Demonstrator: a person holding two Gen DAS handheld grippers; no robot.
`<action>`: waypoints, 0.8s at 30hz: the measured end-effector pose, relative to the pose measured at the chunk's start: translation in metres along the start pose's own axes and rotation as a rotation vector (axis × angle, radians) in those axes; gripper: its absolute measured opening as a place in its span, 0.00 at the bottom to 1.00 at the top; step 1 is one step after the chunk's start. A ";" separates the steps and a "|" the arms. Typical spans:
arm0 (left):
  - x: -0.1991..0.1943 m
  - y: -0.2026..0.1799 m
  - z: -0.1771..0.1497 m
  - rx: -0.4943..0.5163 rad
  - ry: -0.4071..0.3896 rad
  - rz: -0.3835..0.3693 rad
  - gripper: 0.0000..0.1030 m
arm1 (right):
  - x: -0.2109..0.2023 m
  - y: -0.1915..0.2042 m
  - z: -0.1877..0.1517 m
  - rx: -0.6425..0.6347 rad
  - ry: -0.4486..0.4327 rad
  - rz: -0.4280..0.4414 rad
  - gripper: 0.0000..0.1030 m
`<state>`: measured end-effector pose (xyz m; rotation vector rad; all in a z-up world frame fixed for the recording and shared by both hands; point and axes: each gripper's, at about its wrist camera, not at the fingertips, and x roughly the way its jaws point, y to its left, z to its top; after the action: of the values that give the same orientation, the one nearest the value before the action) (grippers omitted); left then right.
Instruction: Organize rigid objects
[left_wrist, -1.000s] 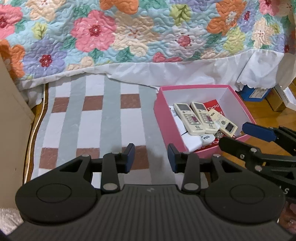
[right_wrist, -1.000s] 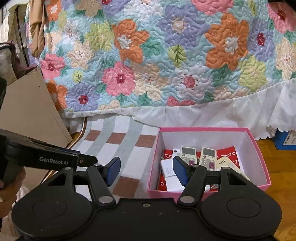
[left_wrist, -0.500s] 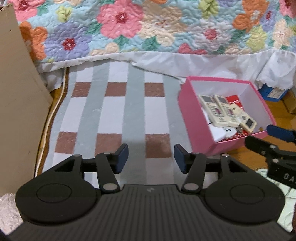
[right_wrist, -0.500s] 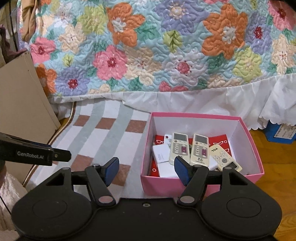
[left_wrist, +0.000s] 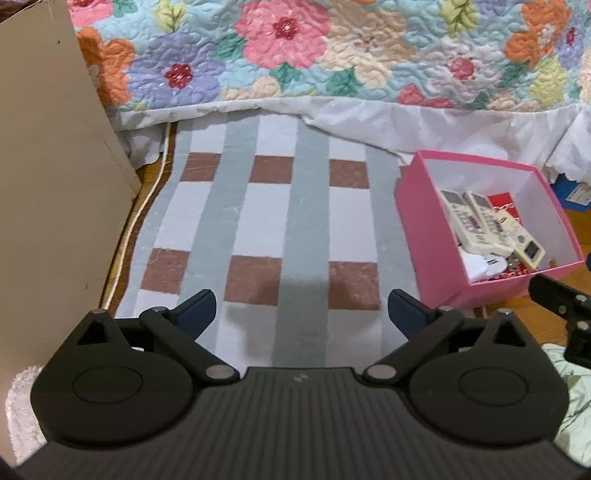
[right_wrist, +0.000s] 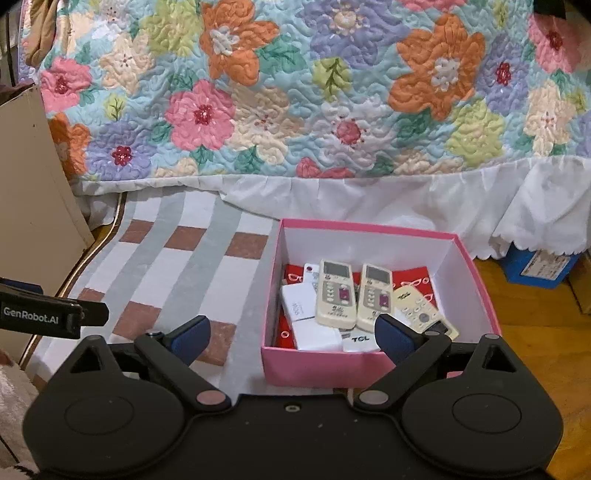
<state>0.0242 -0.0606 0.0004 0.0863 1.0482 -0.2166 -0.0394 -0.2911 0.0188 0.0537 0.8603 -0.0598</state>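
Jaws opening wide on my left gripper (left_wrist: 301, 308) over checked rug (left_wrist: 266, 221), nothing between; my right gripper (right_wrist: 293, 332) opening too, empty, before pink box (right_wrist: 325, 363) of remotes (right_wrist: 334, 293).

Bed along the far side, covered by a quilt (right_wrist: 295, 92) with large flowers in pink, orange, purple and green. White scalloped bed skirt (right_wrist: 369, 203) hangs to the floor. Rug (left_wrist: 266, 221) checked grey, white and brown lies before the bed, cord-edged. Wood floor (right_wrist: 535, 332) at right. Beige panel (left_wrist: 48, 184) stands at left. Blue carton (right_wrist: 535, 266) tucked under the skirt. Light is soft and indoor.
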 end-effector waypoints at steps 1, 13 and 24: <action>0.001 0.001 0.001 -0.001 0.013 0.004 0.99 | 0.000 0.000 0.000 0.005 0.003 0.002 0.95; 0.012 0.010 0.000 -0.023 0.146 0.051 0.99 | -0.010 0.010 0.002 -0.012 0.003 0.060 0.95; 0.010 0.008 -0.001 0.018 0.162 0.082 0.99 | -0.005 0.004 0.003 0.025 0.059 -0.011 0.95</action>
<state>0.0298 -0.0536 -0.0088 0.1647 1.2020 -0.1461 -0.0399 -0.2873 0.0247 0.0746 0.9193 -0.0791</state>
